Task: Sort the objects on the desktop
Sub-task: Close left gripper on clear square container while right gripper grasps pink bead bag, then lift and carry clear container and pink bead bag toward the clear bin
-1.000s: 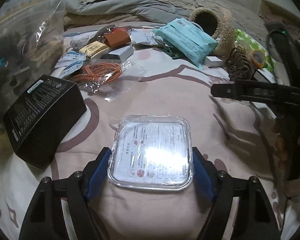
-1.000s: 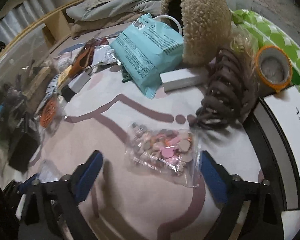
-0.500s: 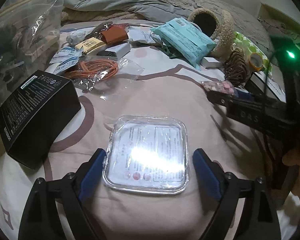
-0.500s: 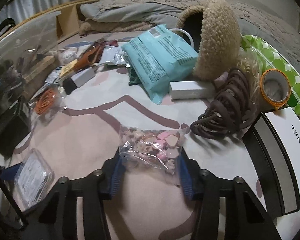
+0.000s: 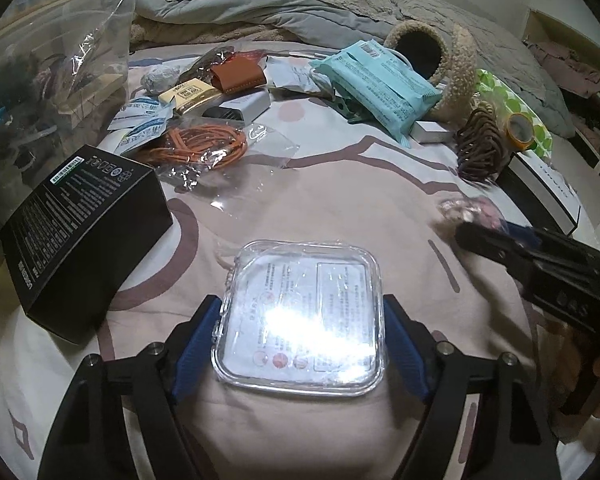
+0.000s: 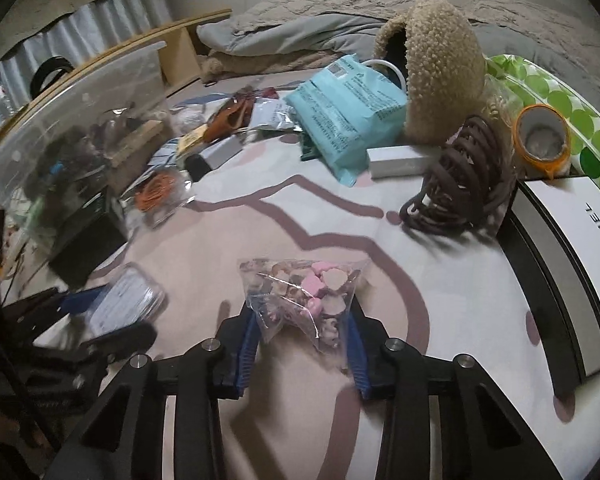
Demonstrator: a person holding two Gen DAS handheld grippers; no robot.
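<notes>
My left gripper [image 5: 300, 344] is shut on a flat clear plastic case [image 5: 300, 316] with a printed card inside, held just over the bedsheet. The case also shows in the right wrist view [image 6: 128, 300]. My right gripper [image 6: 302, 344] is shut on a small clear bag of pink and beige pieces [image 6: 304, 292], lifted off the sheet. That bag and the right gripper's finger show at the right of the left wrist view [image 5: 470, 210].
A black box [image 5: 84, 236], bagged orange cable [image 5: 198, 148], teal packet [image 5: 374, 84], fleecy pouch [image 6: 440, 76], brown claw clip [image 6: 460, 176], tape roll [image 6: 542, 138], white box [image 6: 572, 264] and a clear bin [image 5: 40, 80] on the left lie around.
The right gripper closed on the bag of pieces and lifted it. The left gripper, wider half a second ago, is again closed against the clear case.
</notes>
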